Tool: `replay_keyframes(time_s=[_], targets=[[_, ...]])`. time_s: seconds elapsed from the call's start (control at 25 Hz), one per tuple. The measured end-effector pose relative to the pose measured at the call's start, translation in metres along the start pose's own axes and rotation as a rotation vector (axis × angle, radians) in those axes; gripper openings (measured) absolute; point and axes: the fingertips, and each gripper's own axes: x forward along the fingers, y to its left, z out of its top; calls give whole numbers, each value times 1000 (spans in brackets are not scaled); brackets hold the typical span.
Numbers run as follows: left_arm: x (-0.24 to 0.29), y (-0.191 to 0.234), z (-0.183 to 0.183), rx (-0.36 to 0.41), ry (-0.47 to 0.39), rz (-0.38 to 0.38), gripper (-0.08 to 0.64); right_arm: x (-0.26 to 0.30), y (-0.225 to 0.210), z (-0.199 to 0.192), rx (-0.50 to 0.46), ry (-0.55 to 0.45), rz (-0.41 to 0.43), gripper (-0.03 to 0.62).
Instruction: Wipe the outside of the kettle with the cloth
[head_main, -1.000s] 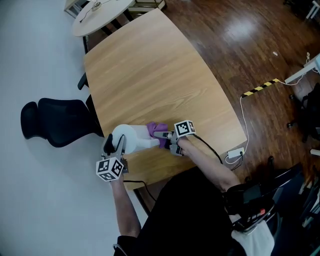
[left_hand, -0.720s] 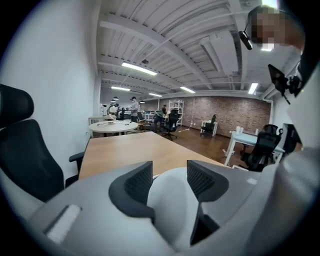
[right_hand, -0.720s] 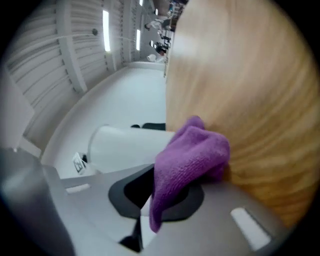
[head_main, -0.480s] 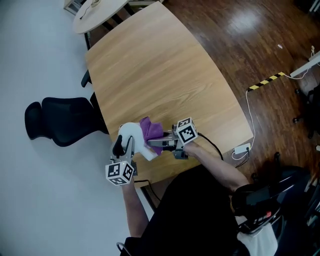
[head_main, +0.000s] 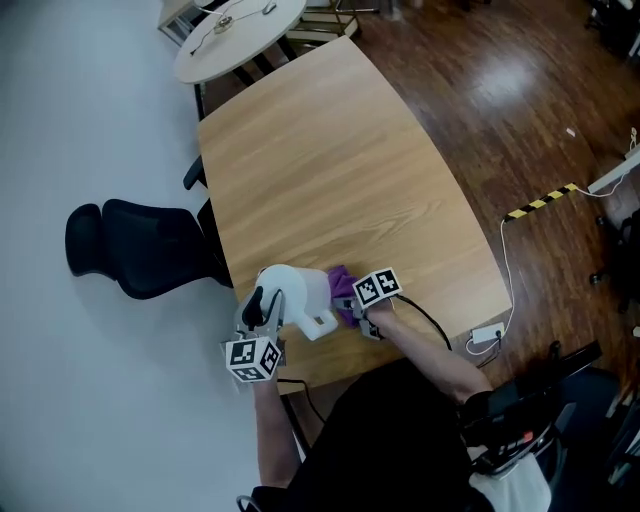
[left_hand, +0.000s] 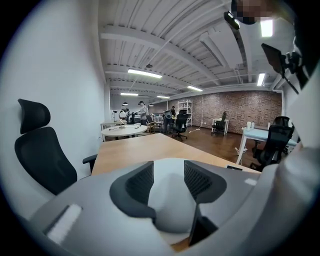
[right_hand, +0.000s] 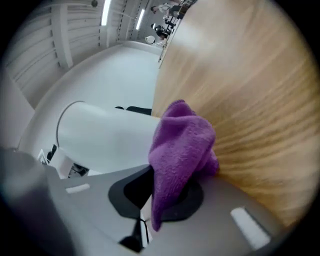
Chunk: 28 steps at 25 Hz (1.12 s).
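Left fingers (left_hand: 136, 186), just closing, clamp smooth white kettle (head_main: 298, 288); right fingers (right_hand: 131, 192) pinch fluffy purple cloth (right_hand: 182, 145).

Left gripper (head_main: 262, 304): marker cube toward the person; its jaws had just been closing, with the kettle's near end between them.
Kettle (head_main: 297, 290): white, between the two grippers' tips.
Right gripper (head_main: 350, 300): aimed at the kettle's side, cloth at its tip.
Cloth (head_main: 343, 282): purple, bunched, touching the kettle on the side away from the left gripper.
Counter (head_main: 320, 180): pale wood, under both grippers and stretching ahead of them.
Chair (head_main: 140, 245): black, off the counter, left of the left gripper.
Round table (head_main: 240, 30): white, far ahead of both grippers.
Floor (head_main: 520, 110): dark wood, right of the right gripper.
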Motion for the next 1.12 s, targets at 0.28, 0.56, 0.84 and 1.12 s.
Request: replay_keyframes(time_s=[0.28, 0.56, 0.84, 1.12], targets=[[-144, -68, -59, -50, 12, 143, 284, -35, 94, -37, -196, -271, 299, 23], [-200, -33, -85, -155, -166, 135, 268, 19, 21, -105, -223, -104, -59, 23], [-180, -5, 66, -336, -181, -19, 354, -68, 172, -113, -182, -64, 35, 23], [-159, 53, 61, -210, -82, 46, 495, -44, 218, 17, -205, -262, 92, 23]])
